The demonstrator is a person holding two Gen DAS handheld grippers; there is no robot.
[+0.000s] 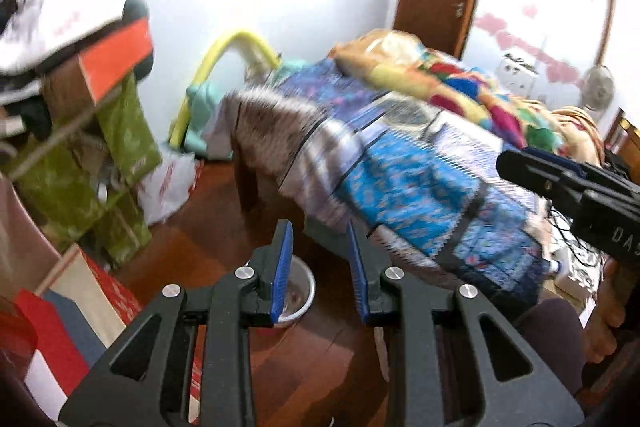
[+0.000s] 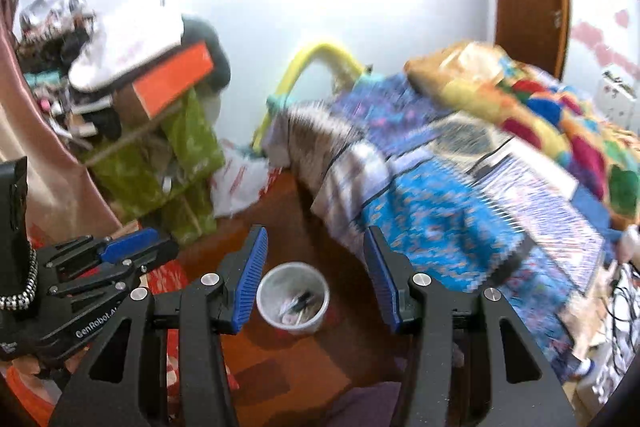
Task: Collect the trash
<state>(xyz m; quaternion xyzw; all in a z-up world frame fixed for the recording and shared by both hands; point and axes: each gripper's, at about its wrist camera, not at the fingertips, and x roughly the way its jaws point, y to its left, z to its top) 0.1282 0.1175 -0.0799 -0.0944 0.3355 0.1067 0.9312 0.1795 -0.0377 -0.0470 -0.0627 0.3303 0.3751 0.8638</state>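
My right gripper (image 2: 316,275) is open, and the white trash bin (image 2: 293,297) sits right between its fingers, mid-frame; my left gripper (image 1: 318,267) is open too.

Both grippers are held out side by side, pointing forward and tilted downward. The left gripper (image 1: 320,271) has its blue-padded fingers (image 1: 282,271) parted with a clear gap, nothing between them. The right gripper (image 2: 316,277) is spread wider, its fingers (image 2: 252,279) likewise gripping nothing. Seen from the right wrist camera, the left gripper (image 2: 132,247) sits just to the left at about the same height, black linkages angled forward. From the left wrist camera, the right gripper (image 1: 532,167) reaches in from the right edge. The person's bare hand (image 1: 610,311) shows beneath it, gripping the handle, though blurred.
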